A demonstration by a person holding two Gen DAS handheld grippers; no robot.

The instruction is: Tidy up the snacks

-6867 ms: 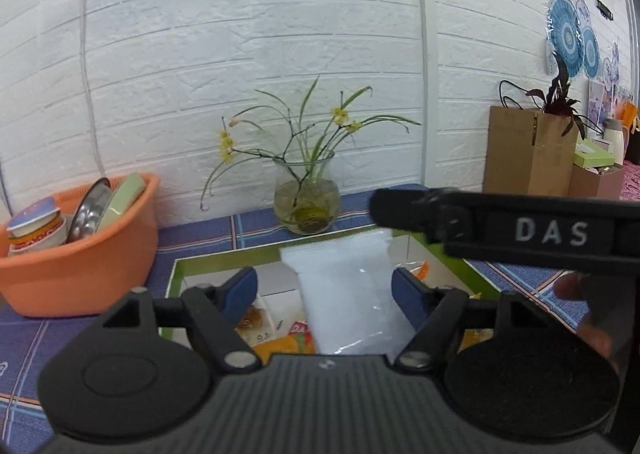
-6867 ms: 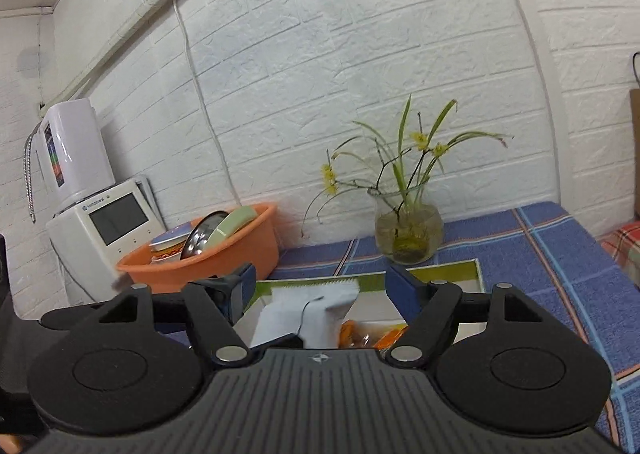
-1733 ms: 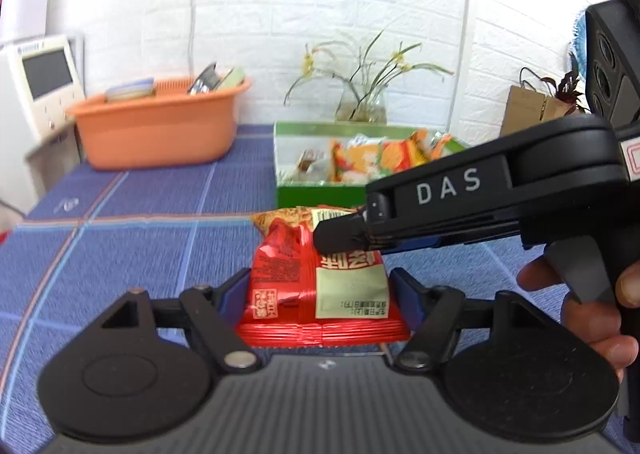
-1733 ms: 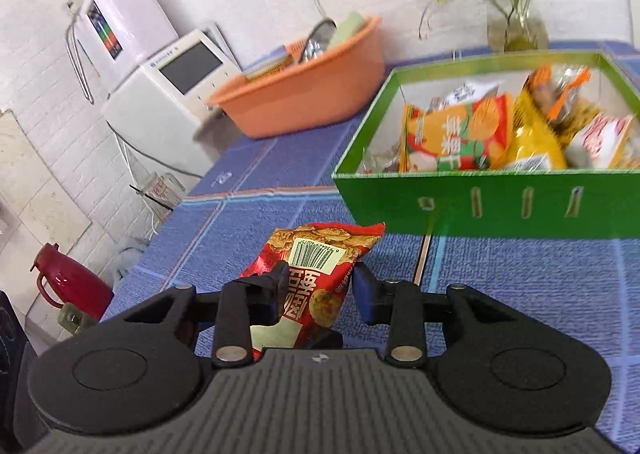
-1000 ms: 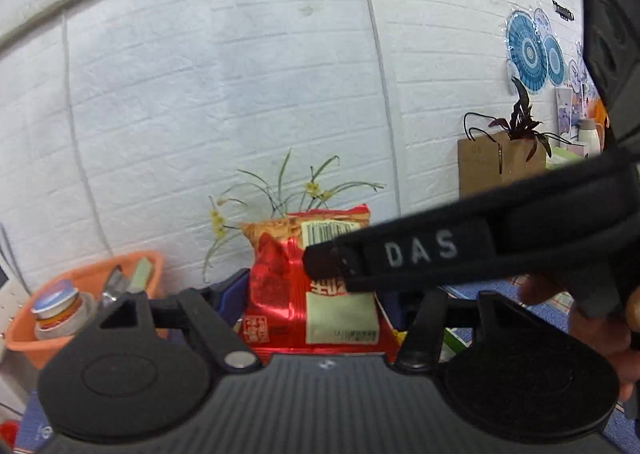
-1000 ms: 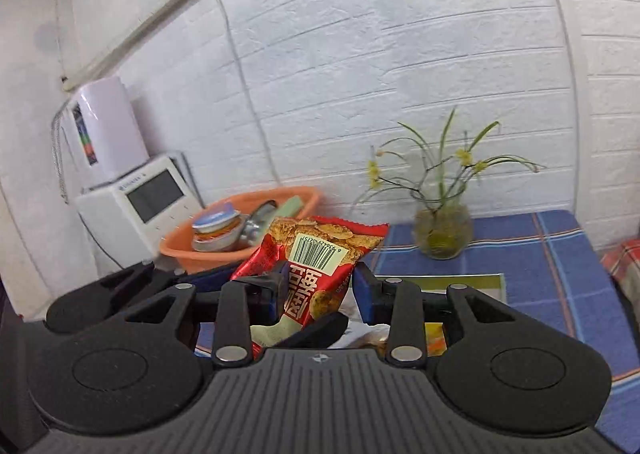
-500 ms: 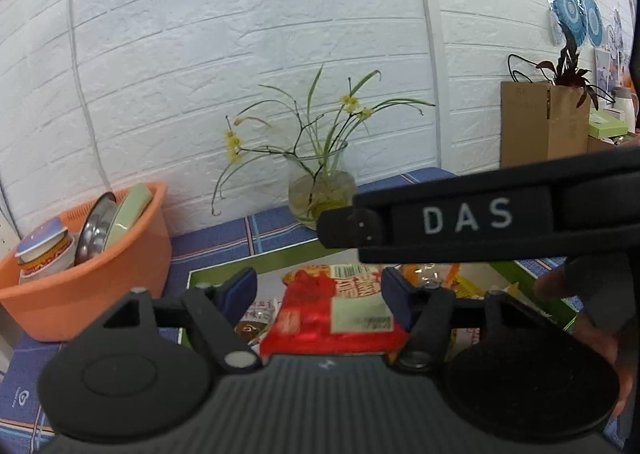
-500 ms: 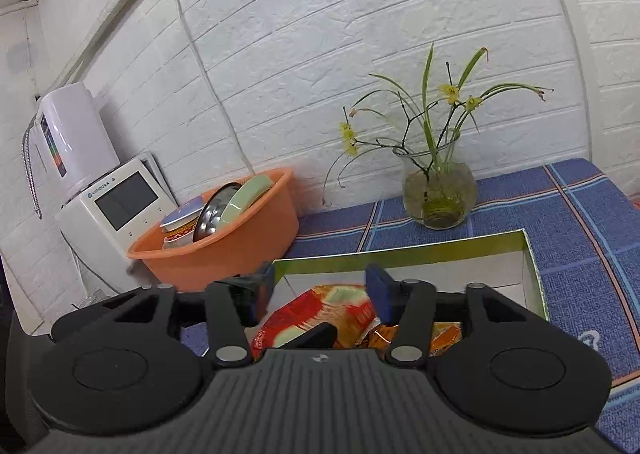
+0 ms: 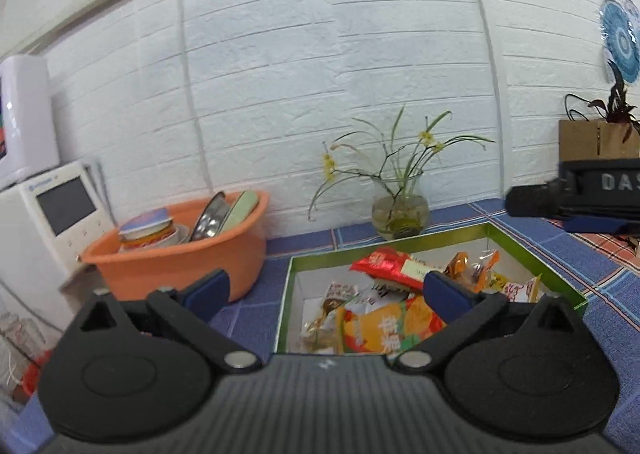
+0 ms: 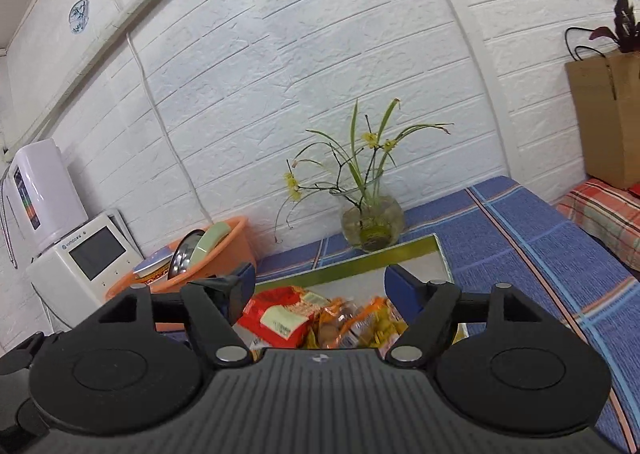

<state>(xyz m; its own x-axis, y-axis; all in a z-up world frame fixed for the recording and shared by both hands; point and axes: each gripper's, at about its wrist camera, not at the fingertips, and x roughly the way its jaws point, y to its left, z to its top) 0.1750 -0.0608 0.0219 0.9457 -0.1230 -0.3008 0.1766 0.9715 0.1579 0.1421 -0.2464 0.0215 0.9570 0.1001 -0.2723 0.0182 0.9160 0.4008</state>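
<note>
1. The red snack packet [image 9: 394,268] lay inside the green box [image 9: 540,260], resting on top of the other snacks, among them an orange packet [image 9: 386,328].
2. My left gripper [image 9: 326,290] was opening, its jaws spreading with nothing between them; my right gripper [image 10: 320,288] stood wide and empty above the same box.
3. I judged this packet delivered; I could not tell whether more snacks waited outside the box.
4. An orange basin [image 9: 180,260] and a glass vase [image 9: 400,214] stood nearby on the blue cloth.

One green box [image 9: 532,254], one orange basin [image 9: 176,254]
</note>
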